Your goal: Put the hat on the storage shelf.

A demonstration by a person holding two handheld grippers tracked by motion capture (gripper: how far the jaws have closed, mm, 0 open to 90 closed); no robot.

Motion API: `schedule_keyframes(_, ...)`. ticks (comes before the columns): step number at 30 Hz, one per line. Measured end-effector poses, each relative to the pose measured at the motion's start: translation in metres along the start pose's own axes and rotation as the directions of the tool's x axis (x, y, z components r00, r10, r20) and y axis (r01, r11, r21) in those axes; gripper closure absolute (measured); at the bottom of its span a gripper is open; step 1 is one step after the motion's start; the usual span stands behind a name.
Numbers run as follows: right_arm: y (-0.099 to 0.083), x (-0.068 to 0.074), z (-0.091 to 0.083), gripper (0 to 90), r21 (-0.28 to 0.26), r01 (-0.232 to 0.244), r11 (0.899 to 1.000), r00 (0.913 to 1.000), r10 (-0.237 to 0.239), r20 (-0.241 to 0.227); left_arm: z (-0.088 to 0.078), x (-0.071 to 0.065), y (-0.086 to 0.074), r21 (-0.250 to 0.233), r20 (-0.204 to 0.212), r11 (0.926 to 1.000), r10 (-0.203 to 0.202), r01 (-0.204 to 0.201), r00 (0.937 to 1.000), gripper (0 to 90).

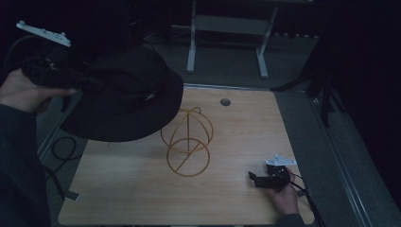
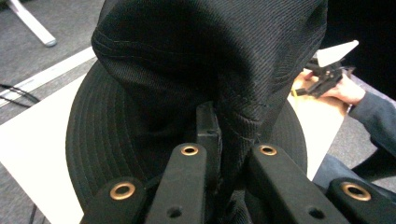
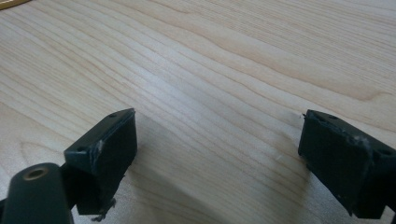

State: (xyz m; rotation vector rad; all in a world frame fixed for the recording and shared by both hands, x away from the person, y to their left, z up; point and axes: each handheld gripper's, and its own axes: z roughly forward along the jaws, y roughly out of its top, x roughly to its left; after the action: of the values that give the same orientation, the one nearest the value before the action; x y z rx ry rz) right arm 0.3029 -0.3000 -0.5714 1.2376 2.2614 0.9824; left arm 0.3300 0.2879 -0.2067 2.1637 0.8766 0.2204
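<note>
A black bucket hat hangs in the air over the table's far left corner, with my left gripper shut on its fabric. In the left gripper view the hat's crown folds over the jaws, and my left gripper pinches a fold of the cloth. A gold wire stand, made of hoops, sits on the wooden table just right of and below the hat. My right gripper rests near the table's front right, open with bare wood between its fingers.
A grey-legged frame stands on the floor beyond the table. A black cable loops on the floor at the left. A round grommet hole sits near the table's far edge. The person's other hand and its gripper show past the hat.
</note>
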Motion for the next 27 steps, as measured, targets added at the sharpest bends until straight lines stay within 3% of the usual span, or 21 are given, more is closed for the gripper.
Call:
schedule_keyframes(11, 0.000, 0.000, 0.000, 11.4, 0.000, 0.000, 1.000, 1.0000, 0.000, 0.000, 0.005, -0.011, 0.008, -0.005, 0.039, 0.9997, 0.025, -0.024, 0.9989, 88.1)
schedule_keyframes(27, 0.000, 0.000, 0.000, 11.4, 0.000, 0.000, 1.000, 1.0000, 0.000, 0.000, 0.025, -0.023, 0.022, -0.011, 0.124, 0.9982, 0.060, -0.059, 0.9904, 88.1)
